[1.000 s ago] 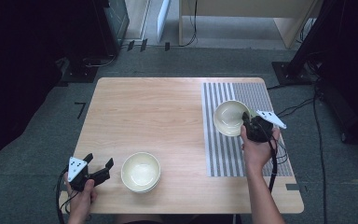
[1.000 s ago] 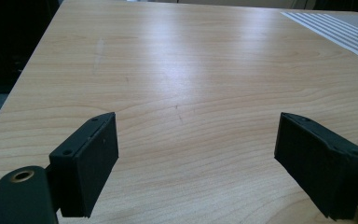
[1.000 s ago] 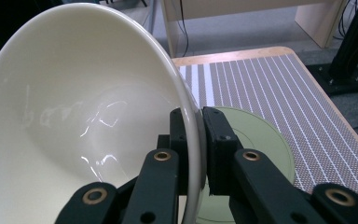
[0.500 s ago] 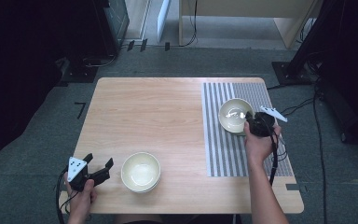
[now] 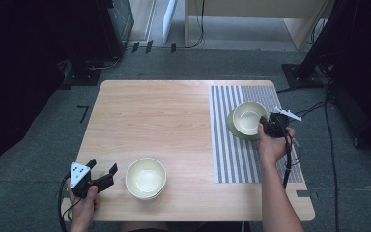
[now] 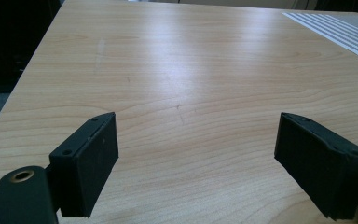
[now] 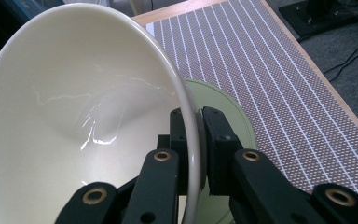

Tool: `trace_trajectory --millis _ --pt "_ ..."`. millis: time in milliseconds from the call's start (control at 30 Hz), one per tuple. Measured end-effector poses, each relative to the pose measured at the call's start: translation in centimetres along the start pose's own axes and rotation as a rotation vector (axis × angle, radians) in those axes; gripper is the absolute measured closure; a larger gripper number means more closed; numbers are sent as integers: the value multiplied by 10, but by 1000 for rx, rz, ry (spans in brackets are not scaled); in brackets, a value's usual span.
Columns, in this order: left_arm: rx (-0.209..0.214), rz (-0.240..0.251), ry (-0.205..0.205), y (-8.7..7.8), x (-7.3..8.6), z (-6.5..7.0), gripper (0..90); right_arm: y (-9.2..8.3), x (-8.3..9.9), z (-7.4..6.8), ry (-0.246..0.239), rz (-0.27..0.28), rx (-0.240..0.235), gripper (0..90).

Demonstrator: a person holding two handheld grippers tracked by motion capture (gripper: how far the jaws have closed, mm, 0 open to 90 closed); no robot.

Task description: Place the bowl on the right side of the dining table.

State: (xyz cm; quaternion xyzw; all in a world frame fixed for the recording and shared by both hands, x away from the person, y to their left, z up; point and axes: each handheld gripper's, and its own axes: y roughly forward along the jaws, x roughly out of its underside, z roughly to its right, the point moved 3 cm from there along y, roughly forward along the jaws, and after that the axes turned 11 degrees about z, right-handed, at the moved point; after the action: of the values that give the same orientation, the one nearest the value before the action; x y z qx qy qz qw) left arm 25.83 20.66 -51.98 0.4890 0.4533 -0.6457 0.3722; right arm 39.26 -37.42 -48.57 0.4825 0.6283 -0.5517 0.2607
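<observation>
Right hand-held gripper [image 5: 266, 126] clamps the rim of the tilted bowl [image 5: 248, 117] at centre right, just above the green plate [image 7: 223, 116]. Left hand-held gripper [image 5: 100, 175] stands apart, lower left, beside the other bowl [image 5: 146, 177].

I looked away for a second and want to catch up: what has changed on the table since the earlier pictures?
The right gripper, shut on the rim of a bowl, carried it a little toward the person over the striped mat, above a green plate. The left gripper, open, and the bowl beside it stayed put.
</observation>
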Motion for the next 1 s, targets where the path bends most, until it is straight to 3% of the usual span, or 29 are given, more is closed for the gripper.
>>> trace_trajectory --millis 333,533,1000 --pt "-2 -2 7 0 0 1 133 7 -3 2 3 -33 -6 840" --pt "1 2 0 0 0 0 133 13 -4 8 11 -75 15 839" --pt "-1 -2 5 0 0 1 133 24 -5 11 69 -176 17 839"
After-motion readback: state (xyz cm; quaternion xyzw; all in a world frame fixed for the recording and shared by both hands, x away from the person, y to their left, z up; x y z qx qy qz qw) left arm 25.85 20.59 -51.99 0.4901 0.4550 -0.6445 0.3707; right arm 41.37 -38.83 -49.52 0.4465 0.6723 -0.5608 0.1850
